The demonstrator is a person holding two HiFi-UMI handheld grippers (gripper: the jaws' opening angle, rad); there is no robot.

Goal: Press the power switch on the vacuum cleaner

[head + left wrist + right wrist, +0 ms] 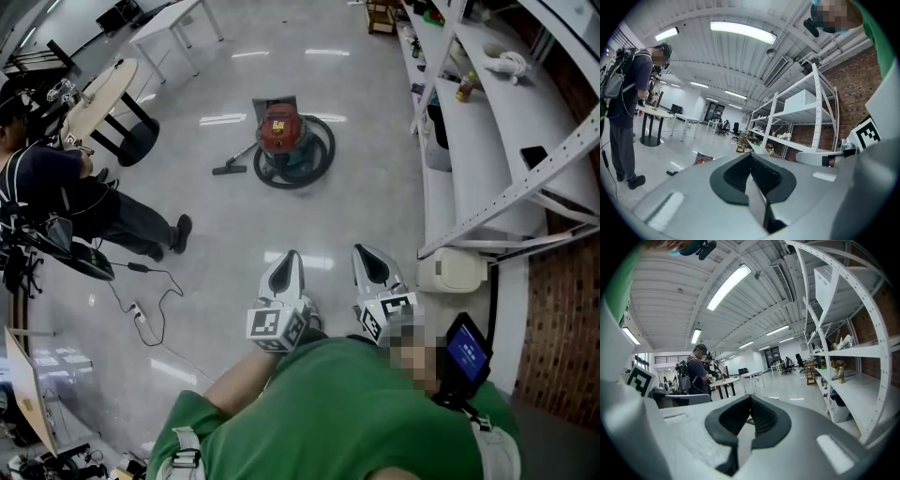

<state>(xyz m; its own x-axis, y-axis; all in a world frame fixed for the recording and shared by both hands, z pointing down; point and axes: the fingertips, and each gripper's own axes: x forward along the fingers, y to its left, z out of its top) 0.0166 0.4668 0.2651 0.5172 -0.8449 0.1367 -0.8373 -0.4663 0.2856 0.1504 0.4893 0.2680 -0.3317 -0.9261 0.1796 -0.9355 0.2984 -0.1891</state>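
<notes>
The red vacuum cleaner [281, 130] stands on the glossy floor, far ahead of me. Its black hose [322, 150] loops round it and its floor nozzle [228, 170] lies to its left. I hold both grippers close to my body, well short of it. The left gripper [292, 255] and right gripper [362, 249] point forward side by side, jaws together with nothing between them. In the left gripper view the vacuum [704, 159] shows small past the left gripper [750, 155]. The right gripper view has only the right gripper [750, 397] and the room. The power switch is too small to see.
A person [56, 192] stands at the left by a round table [98, 97]. A cable with a power strip [139, 313] trails on the floor beside them. White shelving [487, 141] runs along the right wall, with a pale bin [453, 272] at its near end.
</notes>
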